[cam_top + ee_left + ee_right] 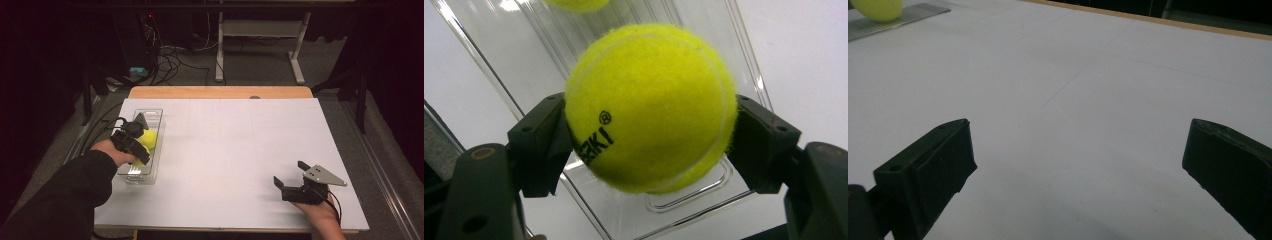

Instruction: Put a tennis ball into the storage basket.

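Left gripper (pixel 651 137) clamps tennis ball (pixel 651 107) over clear tray (pixel 150 117), logo half-hidden; right gripper (pixel 1078 165) wide open

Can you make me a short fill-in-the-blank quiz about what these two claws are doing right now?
1. The left claw is shut on a yellow ____ ball.
2. That ball is held above a clear plastic ____ at the table's left side.
3. The right claw has its jaws ____ and holds nothing.

Missing words: tennis; tray; open.
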